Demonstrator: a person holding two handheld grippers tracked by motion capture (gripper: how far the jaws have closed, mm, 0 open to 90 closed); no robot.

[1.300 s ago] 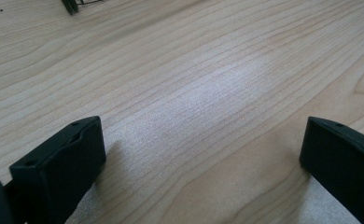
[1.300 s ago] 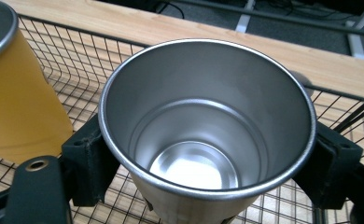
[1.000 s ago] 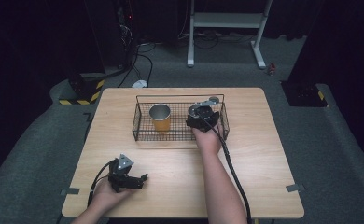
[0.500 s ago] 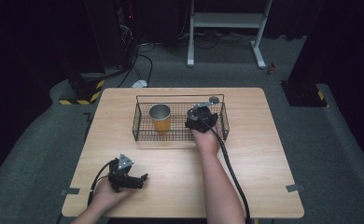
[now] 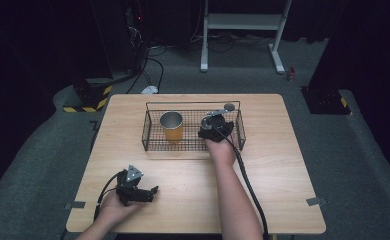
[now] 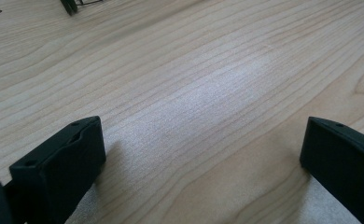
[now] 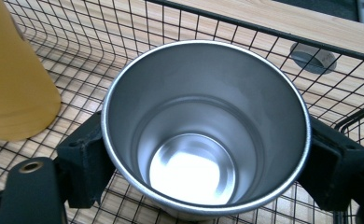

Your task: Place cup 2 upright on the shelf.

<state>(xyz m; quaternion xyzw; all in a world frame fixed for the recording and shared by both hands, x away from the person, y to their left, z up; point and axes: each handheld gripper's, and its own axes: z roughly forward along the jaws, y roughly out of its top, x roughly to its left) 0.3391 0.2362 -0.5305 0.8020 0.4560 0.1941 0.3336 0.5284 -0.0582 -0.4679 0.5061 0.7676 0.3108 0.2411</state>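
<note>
Risk, near side: the left tool point(image 5: 144, 192) is resting idle on the table point(image 5: 283, 200) at the front left, so little can go wrong there; its trailing cable could be snagging only if the hand sweeps toward the basket.
Left tool: its jaws are standing wide apart and released, gripping nothing, with bare wood grain lying between them in the left gripper view.
Risk, at the cup: the steel cup point(image 7: 203, 126) is smooth and tapered, so in my judgement it could be slipping downward or tilting if the squeeze is loosening during a lift.
Risk, at the wire: a low lift could be catching the cup's base on the wire basket point(image 5: 150, 141) rim and dragging the whole basket along the table.
Risk, at the neighbour: the orange cup point(image 7: 12, 79) is standing just beside the steel one inside the basket, and a sideways swing could be knocking it over.
Right tool: the right tool point(image 5: 214, 131) is reaching into the right part of the basket, its jaws clenched against opposite sides of the steel cup, one pad pressing on each flank.
Steel cup: it is sitting upright and empty in the basket, mouth facing the camera.
Far side: a small round disc point(image 7: 313, 58) is lying on the table beyond the basket wall, apart from the cup.
</note>
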